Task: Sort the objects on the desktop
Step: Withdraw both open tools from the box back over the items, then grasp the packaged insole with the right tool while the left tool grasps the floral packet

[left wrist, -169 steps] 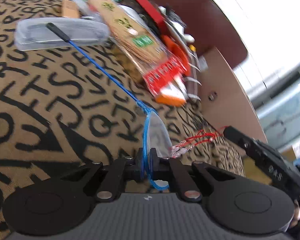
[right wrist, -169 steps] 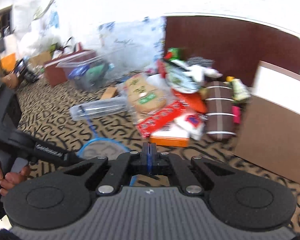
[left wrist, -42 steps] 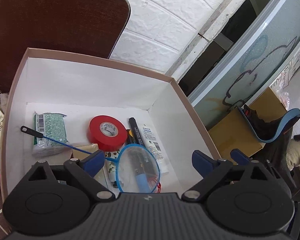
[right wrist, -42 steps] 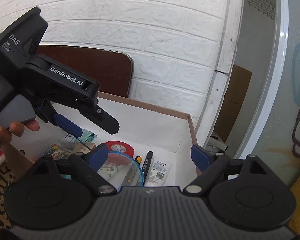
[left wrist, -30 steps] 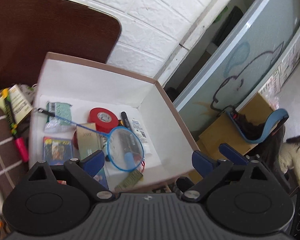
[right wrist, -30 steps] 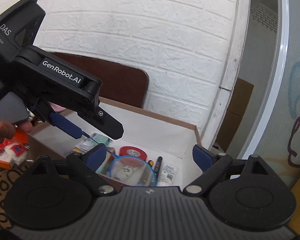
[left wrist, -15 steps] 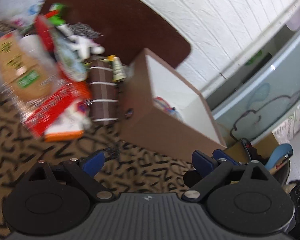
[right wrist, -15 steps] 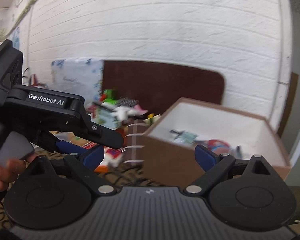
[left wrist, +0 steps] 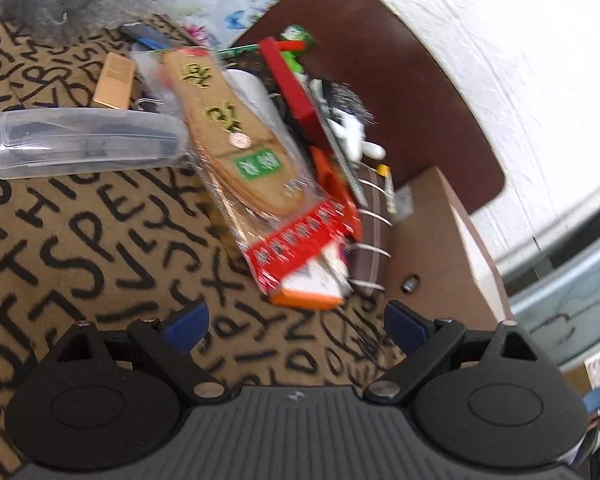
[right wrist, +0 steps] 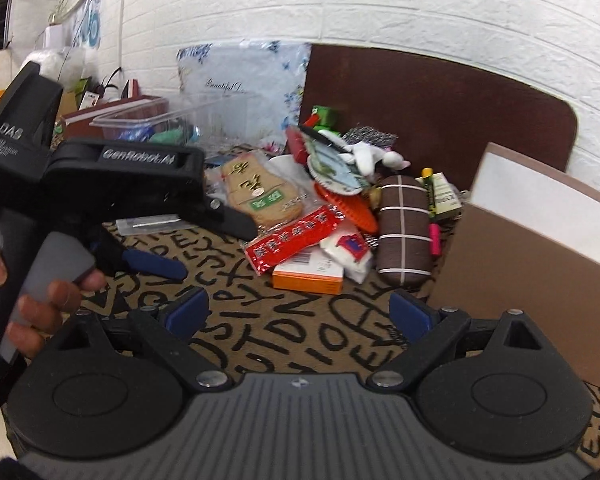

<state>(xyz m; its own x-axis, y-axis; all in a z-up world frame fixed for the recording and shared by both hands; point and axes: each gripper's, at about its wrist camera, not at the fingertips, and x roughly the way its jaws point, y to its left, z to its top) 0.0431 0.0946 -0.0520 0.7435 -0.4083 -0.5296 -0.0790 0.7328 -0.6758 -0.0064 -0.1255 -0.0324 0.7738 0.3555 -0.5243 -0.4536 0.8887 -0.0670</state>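
Both the left gripper (left wrist: 296, 320) and right gripper (right wrist: 300, 312) hang empty with jaws spread wide, the cluttered pile (left wrist: 268, 168) just ahead and the brown box (right wrist: 540, 248) off to the right, so picking one loose edge item, perhaps the orange box (right wrist: 306, 276), looks wisest

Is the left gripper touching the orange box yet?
Apart. The left wrist view shows the left gripper open, with patterned tablecloth visible between its blue fingertips and the orange box.

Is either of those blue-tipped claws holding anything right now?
No: the left gripper and right gripper both stand wide open, with only the lettered tablecloth between their fingers.
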